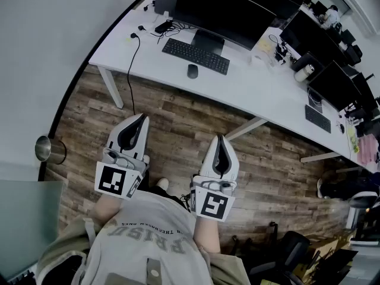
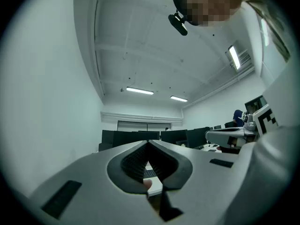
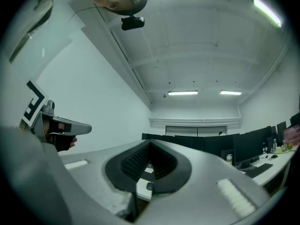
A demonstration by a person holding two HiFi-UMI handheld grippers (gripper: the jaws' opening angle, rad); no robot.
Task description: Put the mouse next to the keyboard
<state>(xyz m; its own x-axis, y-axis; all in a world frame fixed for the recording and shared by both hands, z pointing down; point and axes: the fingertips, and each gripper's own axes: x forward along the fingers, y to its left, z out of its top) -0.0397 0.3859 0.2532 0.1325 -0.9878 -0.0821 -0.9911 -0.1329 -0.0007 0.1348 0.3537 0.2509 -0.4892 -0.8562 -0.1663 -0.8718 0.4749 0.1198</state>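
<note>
Across brown wood-plank floor (image 1: 178,114) I see long white tabletop (image 1: 255,91), well apart from both grippers. Wide black monitor (image 1: 219,8) on it, flat black keyboard (image 1: 196,55) before monitor stand. My left gripper (image 1: 141,119) and right gripper (image 1: 221,140) over floor, jaws pressed together, nothing between. Small dark oval mouse (image 1: 192,70) on tabletop, just beside keyboard's near edge.
</note>
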